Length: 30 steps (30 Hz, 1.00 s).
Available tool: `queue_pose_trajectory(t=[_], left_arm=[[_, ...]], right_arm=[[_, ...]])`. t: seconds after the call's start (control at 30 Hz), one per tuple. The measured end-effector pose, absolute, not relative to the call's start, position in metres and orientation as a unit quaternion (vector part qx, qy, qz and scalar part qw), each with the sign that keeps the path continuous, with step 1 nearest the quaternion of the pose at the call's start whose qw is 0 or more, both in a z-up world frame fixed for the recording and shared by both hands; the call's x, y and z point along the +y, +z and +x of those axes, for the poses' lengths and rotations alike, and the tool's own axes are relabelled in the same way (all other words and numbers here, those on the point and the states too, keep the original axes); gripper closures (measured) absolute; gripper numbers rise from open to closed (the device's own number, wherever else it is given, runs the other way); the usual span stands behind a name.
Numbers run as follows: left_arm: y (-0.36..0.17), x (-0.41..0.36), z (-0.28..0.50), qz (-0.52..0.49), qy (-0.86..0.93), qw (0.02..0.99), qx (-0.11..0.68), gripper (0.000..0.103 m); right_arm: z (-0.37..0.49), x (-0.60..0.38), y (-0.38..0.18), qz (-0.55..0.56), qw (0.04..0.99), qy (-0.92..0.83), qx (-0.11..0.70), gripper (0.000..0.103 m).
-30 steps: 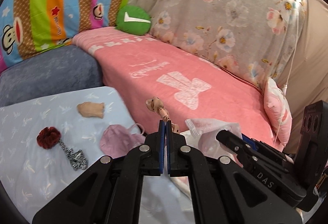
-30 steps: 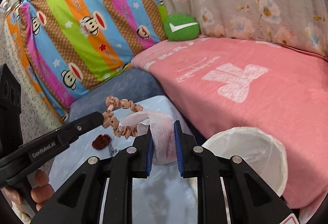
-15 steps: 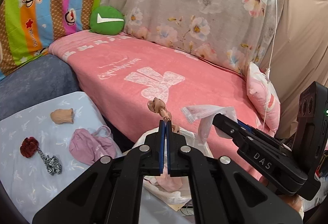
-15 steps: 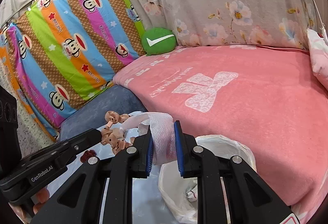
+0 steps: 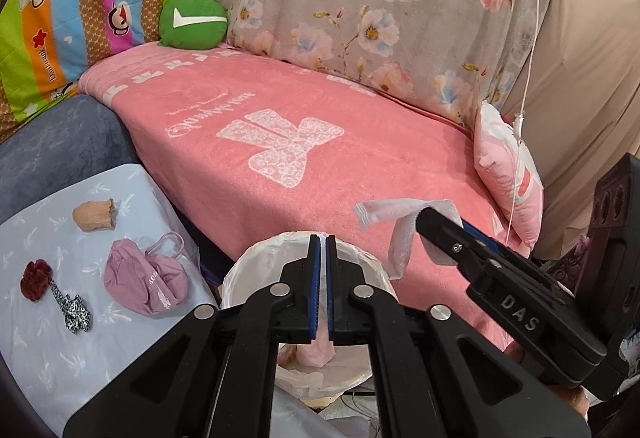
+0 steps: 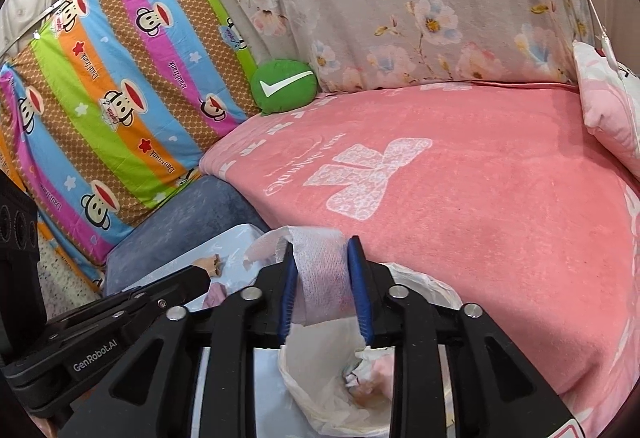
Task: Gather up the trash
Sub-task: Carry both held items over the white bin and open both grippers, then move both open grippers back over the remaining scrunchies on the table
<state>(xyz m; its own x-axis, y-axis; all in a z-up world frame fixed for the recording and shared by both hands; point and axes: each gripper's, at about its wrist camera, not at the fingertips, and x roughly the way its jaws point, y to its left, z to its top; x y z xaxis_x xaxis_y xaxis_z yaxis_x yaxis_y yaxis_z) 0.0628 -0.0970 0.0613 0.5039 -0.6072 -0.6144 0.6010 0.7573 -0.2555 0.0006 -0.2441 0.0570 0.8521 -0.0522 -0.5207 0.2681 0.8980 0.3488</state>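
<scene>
1. Stretching across the back of both views, the pink blanket covers the sofa, with a green cushion at its far left corner.
2. The desk, under a pale blue cloth, stands at the sofa's front edge.
3. The white-lined trash bin sits between desk and sofa, crumpled scraps already inside.
4. The right gripper hangs above the bin; its fingers are opening, and the white tissue still lies between the blue pads, touching both.
5. The left gripper hovers over the bin rim, fingers together, holding nothing.
6. A pink face mask lies near the desk's right edge.
7. A tan scrap sits behind it.
8. A dark red flower tie lies towards the left.
</scene>
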Motion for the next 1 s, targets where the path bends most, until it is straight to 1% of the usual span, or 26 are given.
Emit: queue_pose_trajectory(t=[0.03,0.1,0.13,0.17,0.2,0.4,1.0], left_arm=[[0.060,-0.097,0.064,-0.004,-0.345,0.867,0.359,0.098],[0.058,-0.095,0.065,-0.006,-0.337,0.869,0.362,0.083],[0.058,-0.092,0.065,-0.008,-0.331,0.872,0.361,0.068],[0.058,-0.089,0.064,-0.010,-0.322,0.877,0.356,0.056],[0.058,-0.087,0.063,-0.011,-0.317,0.881,0.351,0.053],[0.060,-0.079,0.065,-0.010,-0.302,0.889,0.344,0.052],[0.043,-0.036,0.082,-0.036,-0.253,0.897,0.361,0.051]], right_arm=[[0.000,-0.245,0.057,0.210,0.939,-0.086,0.257,0.067],[0.000,-0.245,0.057,0.208,0.940,-0.086,0.257,0.064],[0.000,-0.245,0.057,0.207,0.940,-0.086,0.257,0.062],[-0.001,-0.243,0.057,0.206,0.940,-0.085,0.257,0.062],[0.000,-0.243,0.056,0.206,0.940,-0.084,0.257,0.061],[0.004,-0.241,0.055,0.206,0.940,-0.077,0.260,0.061],[0.025,-0.198,0.048,0.183,0.940,-0.040,0.286,0.061]])
